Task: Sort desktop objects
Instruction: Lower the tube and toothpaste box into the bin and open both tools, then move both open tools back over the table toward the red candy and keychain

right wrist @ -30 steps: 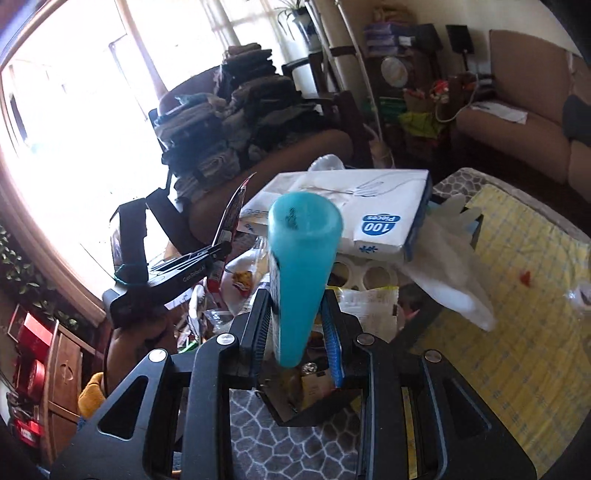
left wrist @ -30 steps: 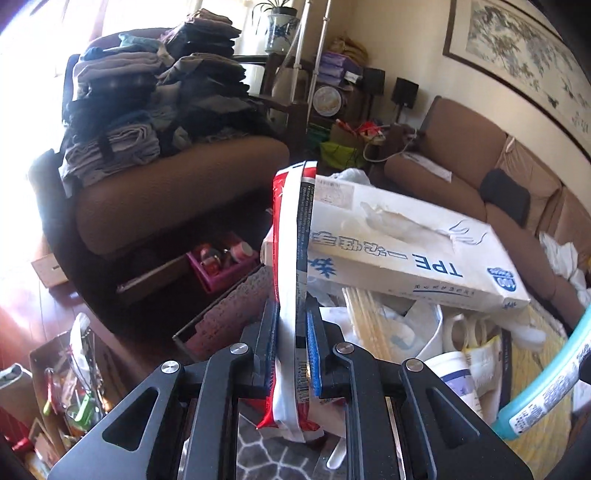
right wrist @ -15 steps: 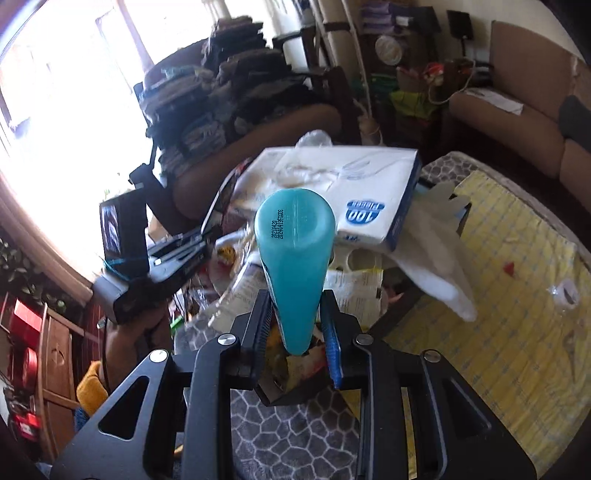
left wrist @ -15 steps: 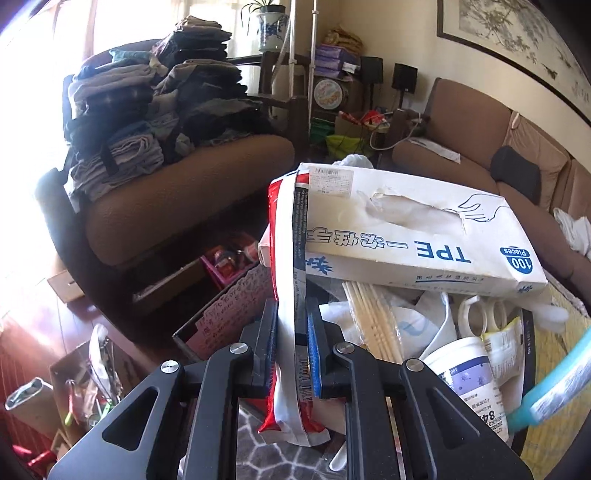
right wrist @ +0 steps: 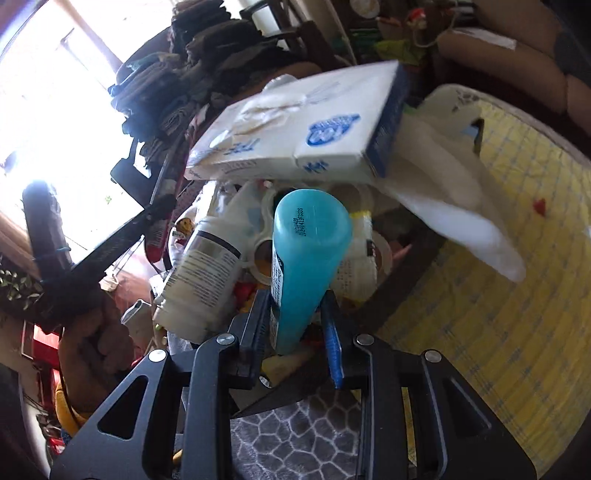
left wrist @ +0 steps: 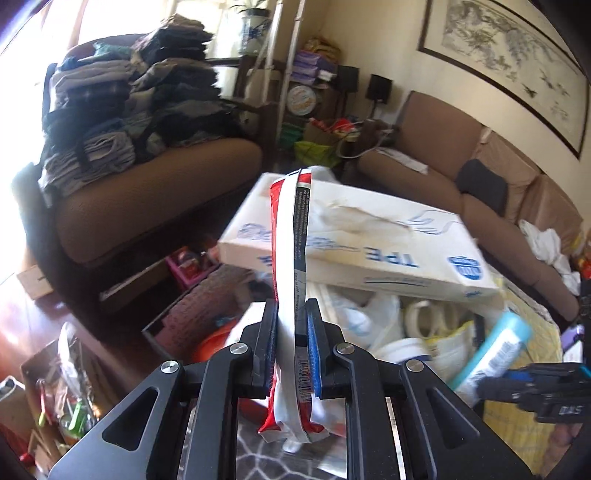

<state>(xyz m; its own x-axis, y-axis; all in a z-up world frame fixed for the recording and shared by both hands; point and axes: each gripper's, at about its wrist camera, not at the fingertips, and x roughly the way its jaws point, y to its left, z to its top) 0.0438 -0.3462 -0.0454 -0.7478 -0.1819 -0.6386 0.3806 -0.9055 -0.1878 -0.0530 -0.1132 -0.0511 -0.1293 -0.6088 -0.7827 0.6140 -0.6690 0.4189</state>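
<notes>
Glove box blurred, packet base cut off

A brown armchair stands at the left, piled high with folded clothes. Behind it a blue-and-white plant pot sits near the bright window. A brown sofa runs along the right wall, with a dark cushion on its seat and white cloth crumpled further along. A long framed ink painting hangs above the sofa. On the floor below the armchair lies a pink basket of small things, blurred
</notes>
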